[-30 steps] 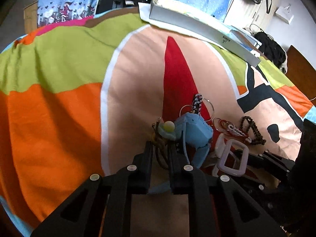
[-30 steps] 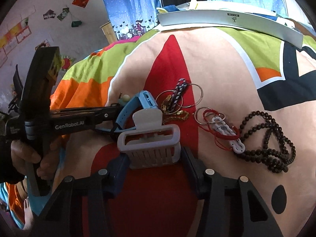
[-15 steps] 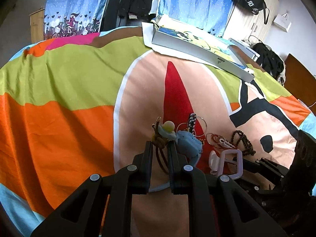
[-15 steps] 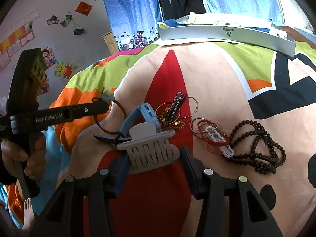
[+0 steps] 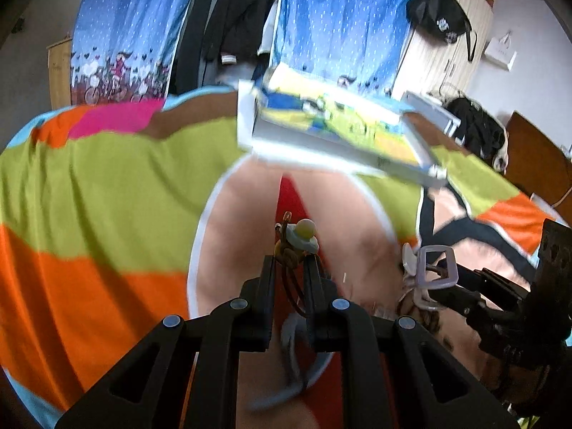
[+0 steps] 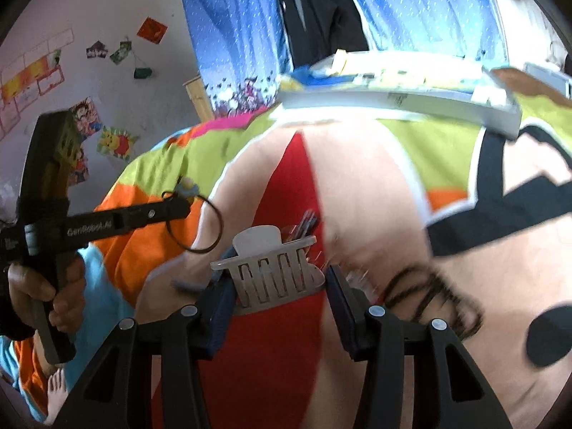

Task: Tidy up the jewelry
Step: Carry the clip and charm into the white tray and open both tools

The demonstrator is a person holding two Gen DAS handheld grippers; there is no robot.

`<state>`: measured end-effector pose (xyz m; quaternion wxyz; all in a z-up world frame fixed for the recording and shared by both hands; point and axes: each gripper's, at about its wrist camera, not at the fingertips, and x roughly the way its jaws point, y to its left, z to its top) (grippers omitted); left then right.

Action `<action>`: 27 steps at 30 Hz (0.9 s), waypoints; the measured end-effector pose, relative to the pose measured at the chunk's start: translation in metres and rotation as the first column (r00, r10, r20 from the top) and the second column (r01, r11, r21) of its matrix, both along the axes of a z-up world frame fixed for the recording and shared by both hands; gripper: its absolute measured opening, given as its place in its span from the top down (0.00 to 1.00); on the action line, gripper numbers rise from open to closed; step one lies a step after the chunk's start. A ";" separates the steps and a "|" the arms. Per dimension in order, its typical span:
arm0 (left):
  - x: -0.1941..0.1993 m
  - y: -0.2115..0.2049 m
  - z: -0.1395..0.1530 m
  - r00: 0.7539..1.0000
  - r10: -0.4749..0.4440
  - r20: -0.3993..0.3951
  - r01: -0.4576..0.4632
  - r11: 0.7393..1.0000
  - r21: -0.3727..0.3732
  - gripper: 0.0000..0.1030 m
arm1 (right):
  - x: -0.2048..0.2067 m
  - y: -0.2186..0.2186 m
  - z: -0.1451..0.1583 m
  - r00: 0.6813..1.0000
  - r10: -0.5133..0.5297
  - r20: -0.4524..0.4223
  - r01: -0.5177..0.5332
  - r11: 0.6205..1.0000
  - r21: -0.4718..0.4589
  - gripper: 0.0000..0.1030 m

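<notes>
Both tongs hold something above the colourful bedspread (image 5: 107,186): right tongs (image 6: 279,282) clamp a ribbed, pale plastic claw clip (image 6: 271,268); left tongs (image 5: 289,268), nearly shut, pinch a thin brown elastic hair tie (image 6: 200,228) with a round yellow-blue charm (image 5: 304,234).

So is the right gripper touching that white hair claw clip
Touching. The right wrist view shows the right gripper with both pads pressed against the hair claw clip's sides.

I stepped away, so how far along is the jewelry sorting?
Nothing looks sorted yet. In hand: the left tongs grip a hair tie with a charm, the right tongs a pale hair claw, both clear of the bed. Left: black beads and other blurred pieces on the cover.
</notes>
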<state>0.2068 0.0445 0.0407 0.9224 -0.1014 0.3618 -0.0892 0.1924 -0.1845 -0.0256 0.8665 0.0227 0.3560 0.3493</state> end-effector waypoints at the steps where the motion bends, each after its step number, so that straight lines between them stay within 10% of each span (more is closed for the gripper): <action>1: 0.008 0.000 0.005 1.000 0.005 0.011 -0.005 1.000 -0.006 0.89 | 0.007 -0.003 0.007 1.000 -0.008 0.013 0.008 1.000 0.001 0.54; 15: 0.150 -0.037 0.047 0.992 0.023 0.125 -0.027 0.999 0.029 0.89 | 0.163 -0.034 0.078 0.969 -0.215 0.118 0.211 0.976 0.047 0.54; 27: 0.206 -0.053 0.007 0.999 0.027 0.034 -0.028 0.999 0.022 0.89 | 0.220 -0.032 0.043 0.954 -0.285 0.093 0.288 0.957 -0.022 0.54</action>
